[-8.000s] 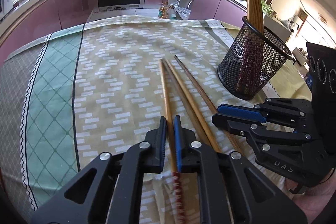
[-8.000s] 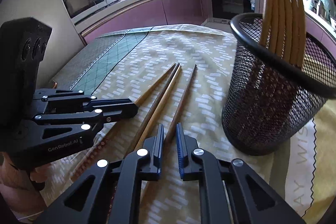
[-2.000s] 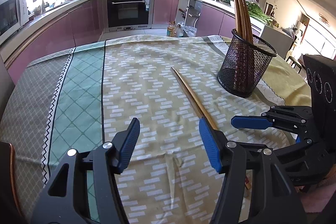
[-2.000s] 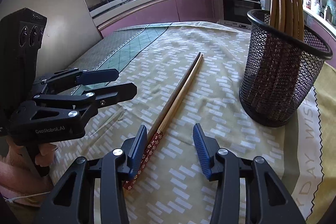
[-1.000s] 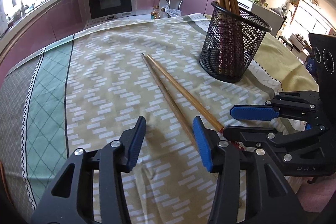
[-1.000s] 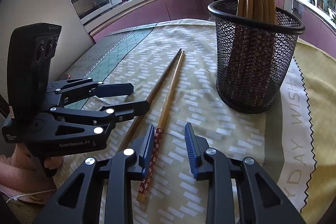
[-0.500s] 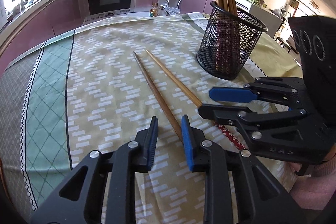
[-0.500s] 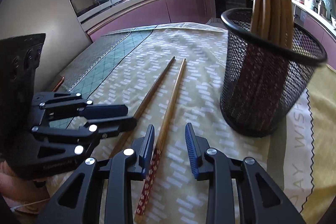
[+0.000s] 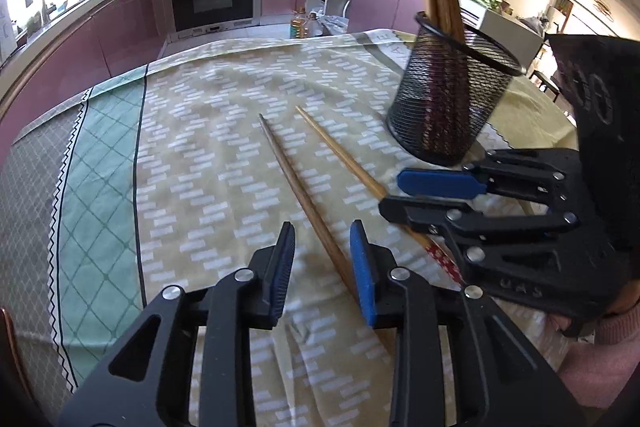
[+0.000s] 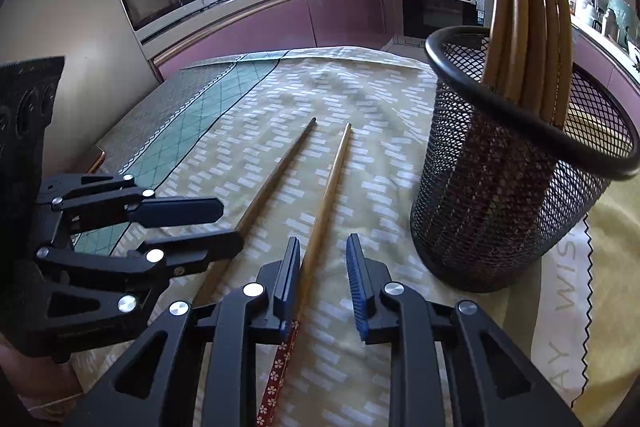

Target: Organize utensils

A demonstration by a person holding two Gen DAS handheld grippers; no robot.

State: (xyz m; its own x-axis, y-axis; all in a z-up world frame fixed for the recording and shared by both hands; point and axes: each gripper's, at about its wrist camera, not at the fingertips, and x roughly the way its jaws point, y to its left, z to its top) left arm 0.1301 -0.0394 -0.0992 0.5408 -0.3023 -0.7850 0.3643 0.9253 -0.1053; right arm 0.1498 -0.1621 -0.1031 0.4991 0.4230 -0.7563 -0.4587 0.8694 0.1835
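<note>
My left fingers (image 9: 322, 259) are spreading around the darker chopstick (image 9: 298, 193); my right fingers (image 10: 322, 273) are narrowing around the lighter chopstick (image 10: 326, 193). Both lie unpinched on the bench (image 10: 280, 99), left of the mesh holder (image 10: 508, 211).

"WIS" — on tablecloth (image 10: 568, 311) border

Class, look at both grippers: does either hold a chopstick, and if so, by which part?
Neither holds yet. The left gripper, opening, and the right gripper, closing, each straddle a chopstick near its handle end.
</note>
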